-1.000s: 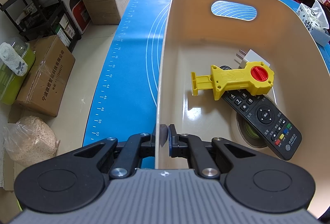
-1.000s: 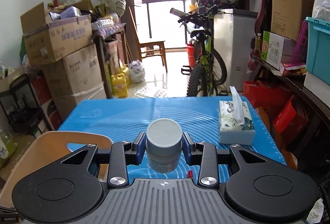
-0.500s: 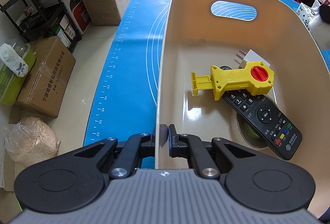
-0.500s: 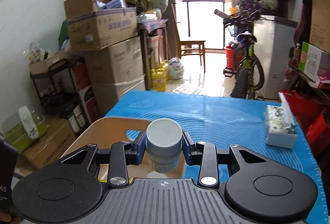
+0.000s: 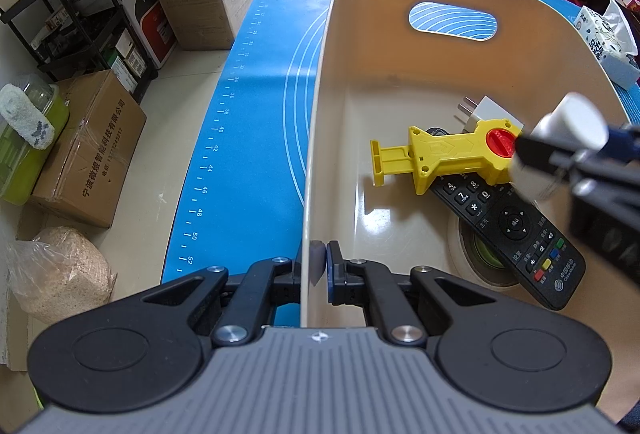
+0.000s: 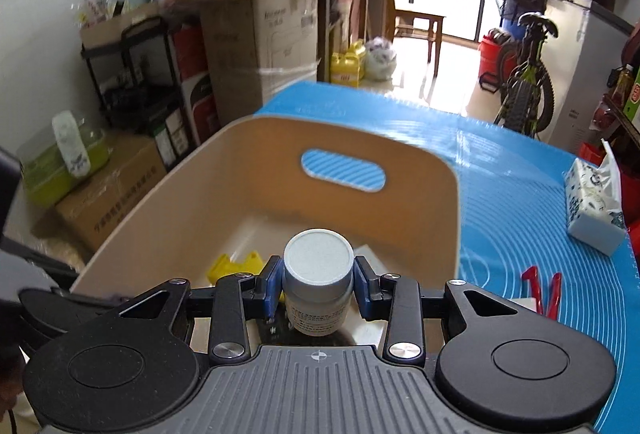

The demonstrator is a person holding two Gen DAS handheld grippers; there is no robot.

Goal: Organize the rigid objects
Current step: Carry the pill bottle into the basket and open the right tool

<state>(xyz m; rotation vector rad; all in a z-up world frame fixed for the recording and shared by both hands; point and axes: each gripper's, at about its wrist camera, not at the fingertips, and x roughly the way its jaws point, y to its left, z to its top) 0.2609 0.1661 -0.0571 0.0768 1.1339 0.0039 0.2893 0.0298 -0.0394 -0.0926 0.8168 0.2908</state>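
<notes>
A beige bin (image 5: 320,82) stands on the blue mat (image 5: 256,82). My left gripper (image 5: 314,266) is shut on the bin's near left wall. Inside lie a yellow tool with a red knob (image 5: 440,154), a black remote (image 5: 516,230), a white plug (image 5: 486,110) and a roll of tape (image 5: 472,254) under the remote. My right gripper (image 6: 319,284) is shut on a white bottle with a grey cap (image 6: 319,266) and holds it over the bin (image 6: 256,162). The bottle (image 5: 568,126) shows at the right of the left wrist view.
A tissue pack (image 6: 592,206) and red-handled pliers (image 6: 544,286) lie on the mat right of the bin. Cardboard boxes (image 5: 92,154), a black shelf (image 5: 76,14) and a bicycle (image 6: 524,70) stand around the table.
My right gripper has swung left with the bottle, from over the mat to over the bin. It has come into the left wrist view. The left gripper has not moved.
</notes>
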